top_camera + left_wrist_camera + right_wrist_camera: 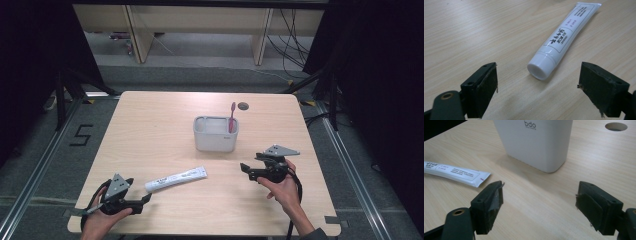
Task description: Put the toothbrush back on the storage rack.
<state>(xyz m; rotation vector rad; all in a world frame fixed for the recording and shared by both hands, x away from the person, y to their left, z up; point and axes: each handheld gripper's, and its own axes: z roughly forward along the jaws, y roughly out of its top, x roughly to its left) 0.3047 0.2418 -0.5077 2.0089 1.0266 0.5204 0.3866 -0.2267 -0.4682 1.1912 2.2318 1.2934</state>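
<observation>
Pale wood grain covers the surface (150, 130), and on it a white toothpaste tube (176, 179) lies flat, slanted, with its capped end towards 8 o'clock and its crimped end towards 2 o'clock in the high view.

At about 7 o'clock on the surface, the left claw (146, 198) rests low in a hand (100, 220), aimed at the tube's cap. Its jaws are spread wide and grip nothing. In the left gripper view the left claw (537, 82) frames the white cap, which sits between the two black pads but short of them, touching neither; the tube (564, 37) runs away towards 1 o'clock, printed label up.

A grey-white holder (215, 135) stands upright near the middle of the surface, with a pink toothbrush (232, 117) standing in its 3 o'clock end, bristles up. A round cable hole (243, 106) lies just beyond it at 1 o'clock.

At 4 o'clock from the holder, the right claw (243, 168) is held by the other hand (285, 190) and points towards 9 o'clock. The right gripper view shows the right claw (539, 197) with jaws far apart and empty, above bare wood. The holder (536, 145) stands ahead at 12 o'clock, and the tube's crimped end (474, 177) lies at 10 o'clock, apart from the pads.
</observation>
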